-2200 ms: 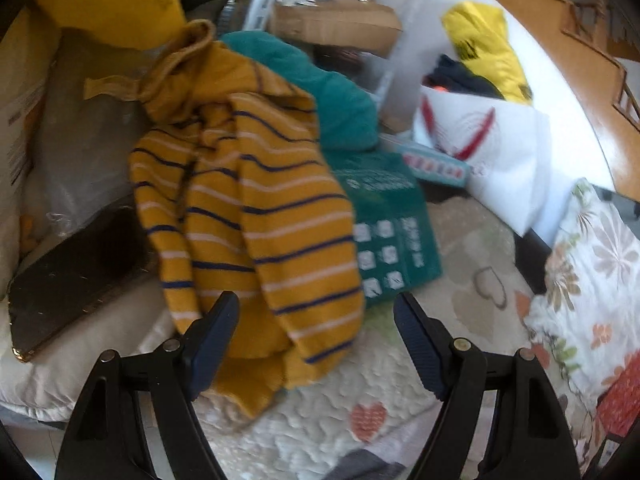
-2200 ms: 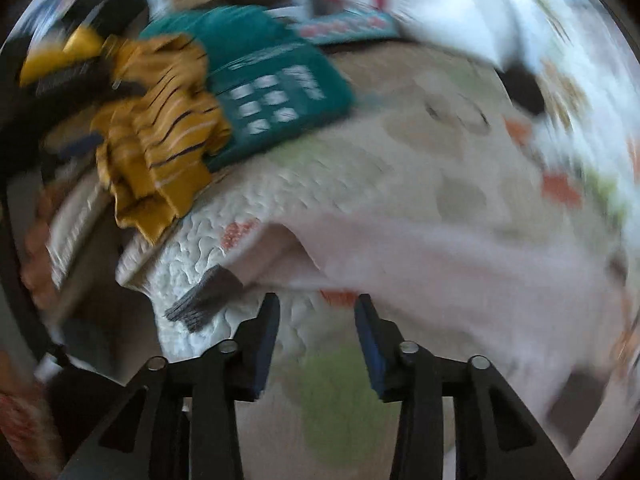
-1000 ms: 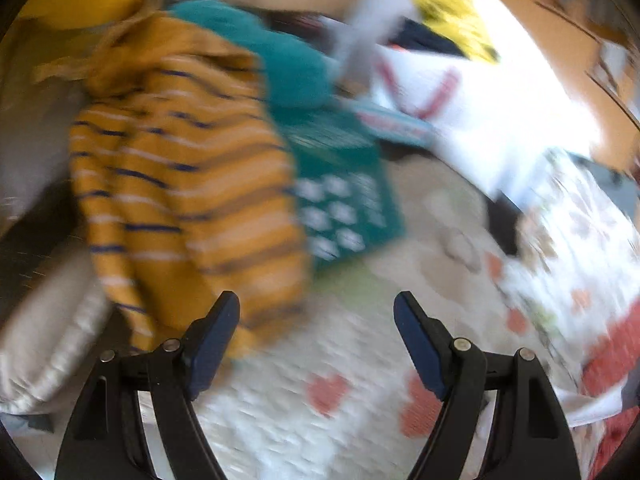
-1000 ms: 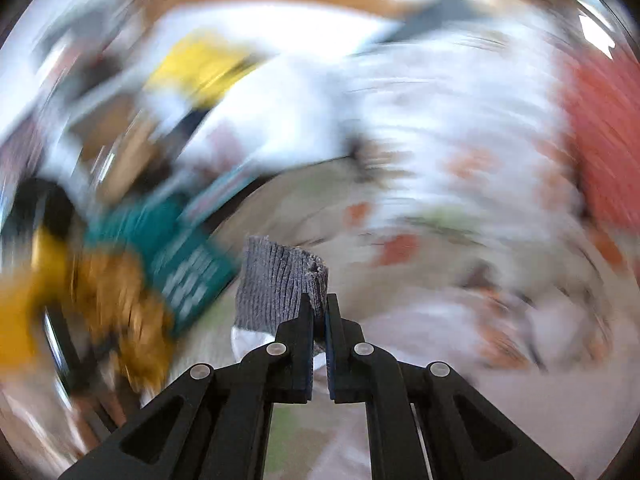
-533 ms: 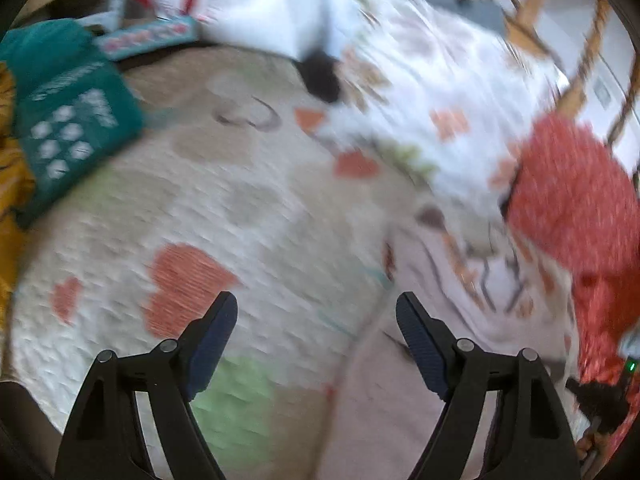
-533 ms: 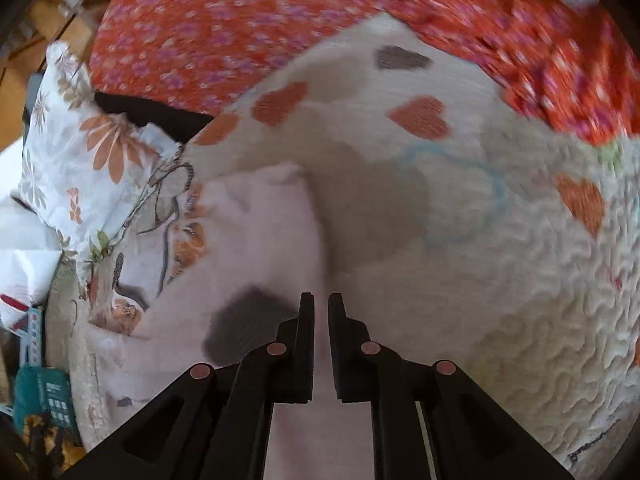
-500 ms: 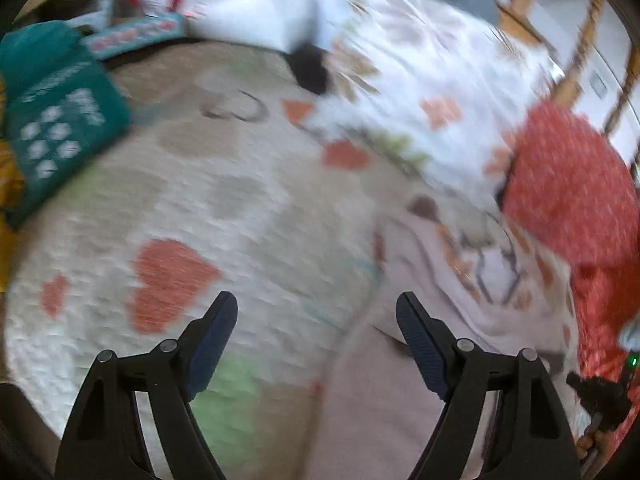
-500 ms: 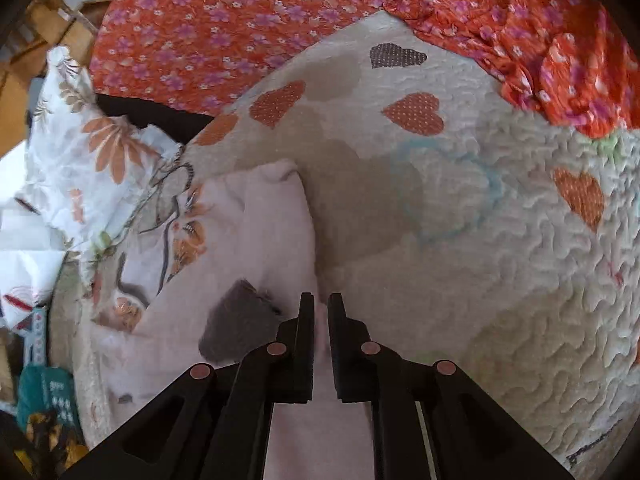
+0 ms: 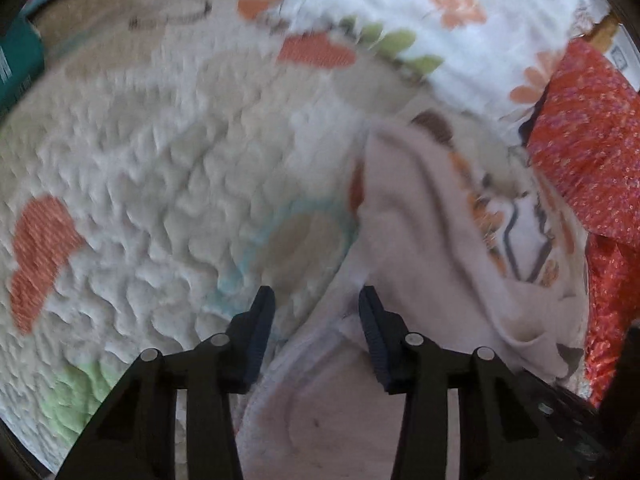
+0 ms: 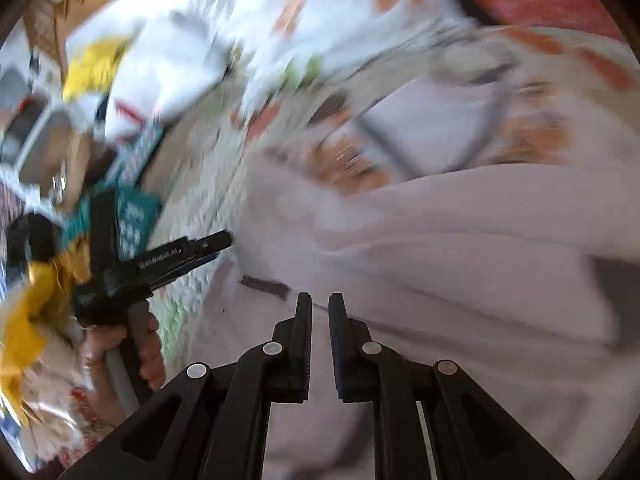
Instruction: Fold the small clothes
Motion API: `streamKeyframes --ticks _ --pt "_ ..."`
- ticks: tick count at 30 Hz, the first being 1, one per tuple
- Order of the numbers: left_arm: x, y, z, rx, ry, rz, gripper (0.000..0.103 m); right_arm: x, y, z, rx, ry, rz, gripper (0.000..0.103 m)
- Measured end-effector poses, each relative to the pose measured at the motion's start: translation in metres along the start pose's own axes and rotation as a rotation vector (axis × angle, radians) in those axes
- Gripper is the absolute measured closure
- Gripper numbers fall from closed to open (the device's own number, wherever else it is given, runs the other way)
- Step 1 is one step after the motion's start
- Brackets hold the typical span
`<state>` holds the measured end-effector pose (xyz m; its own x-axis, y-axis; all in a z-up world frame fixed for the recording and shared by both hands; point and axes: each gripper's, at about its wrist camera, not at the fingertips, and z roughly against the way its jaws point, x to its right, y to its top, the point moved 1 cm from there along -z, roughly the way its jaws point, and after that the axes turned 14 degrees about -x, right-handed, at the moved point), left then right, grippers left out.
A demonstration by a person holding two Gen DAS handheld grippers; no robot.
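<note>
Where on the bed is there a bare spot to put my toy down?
The bare white quilted bedspread with heart patches is free between the teal box and the pale pink printed garment. It is crowded to the right, where that garment, the white floral pillow and the red flowered fabric meet.

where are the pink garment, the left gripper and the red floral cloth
pink garment (image 9: 416,216): left wrist view, on its folded upper part
left gripper (image 9: 316,320): left wrist view, midway between its open fingertips
red floral cloth (image 9: 588,136): left wrist view, on its upper spread
</note>
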<state>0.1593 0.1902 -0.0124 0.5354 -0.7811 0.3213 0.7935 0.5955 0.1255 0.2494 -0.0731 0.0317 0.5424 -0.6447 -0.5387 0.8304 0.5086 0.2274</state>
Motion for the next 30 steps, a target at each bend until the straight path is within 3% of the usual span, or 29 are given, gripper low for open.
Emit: streamKeyframes --ticks 2,4,7,9,11,14,18,20,23,25,27,28,30 --pt "0.002 -0.002 -0.002 -0.001 0.019 -0.022 0.060 -0.008 0.021 -0.034 -0.053 -0.030 0.022 0.092" --pt "0.006 -0.005 -0.002 -0.005 0.051 -0.048 0.060 -0.007 0.047 -0.051 -0.045 -0.085 0.017 0.095" --pt "0.009 -0.006 -0.004 -0.003 0.067 -0.056 0.060 0.009 0.075 -0.046 0.031 -0.117 -0.055 0.095" --pt "0.009 -0.005 -0.003 -0.010 0.070 -0.056 0.060 0.023 0.093 -0.030 0.126 -0.226 -0.144 0.094" --pt "0.008 -0.005 -0.002 -0.017 0.062 -0.048 0.060 0.024 0.100 -0.016 0.154 -0.309 -0.166 0.090" --pt "0.009 -0.007 -0.003 -0.011 0.073 -0.052 0.060 -0.009 0.096 -0.005 0.164 -0.167 -0.065 0.090" --pt "0.015 -0.008 -0.005 -0.004 0.102 -0.062 0.059 -0.062 0.109 -0.048 0.019 -0.069 0.108 0.089" --pt "0.016 -0.007 -0.005 -0.001 0.105 -0.065 0.059 -0.072 0.129 -0.081 -0.049 -0.124 0.141 0.089" --pt "0.015 -0.008 -0.005 0.002 0.103 -0.075 0.059 -0.060 0.172 -0.119 -0.086 -0.218 0.055 0.091" --pt "0.016 -0.008 -0.006 0.002 0.103 -0.086 0.059 -0.054 0.191 -0.120 -0.022 -0.311 0.022 0.092" --pt "0.015 -0.008 -0.005 0.000 0.098 -0.090 0.059 -0.052 0.201 -0.102 0.052 -0.410 -0.024 0.088" --pt "0.014 -0.008 -0.005 -0.002 0.097 -0.091 0.059 -0.051 0.200 -0.089 0.082 -0.412 -0.028 0.086" --pt "0.014 -0.010 -0.004 -0.007 0.095 -0.095 0.057 -0.049 0.183 -0.051 0.116 -0.315 -0.014 0.081"
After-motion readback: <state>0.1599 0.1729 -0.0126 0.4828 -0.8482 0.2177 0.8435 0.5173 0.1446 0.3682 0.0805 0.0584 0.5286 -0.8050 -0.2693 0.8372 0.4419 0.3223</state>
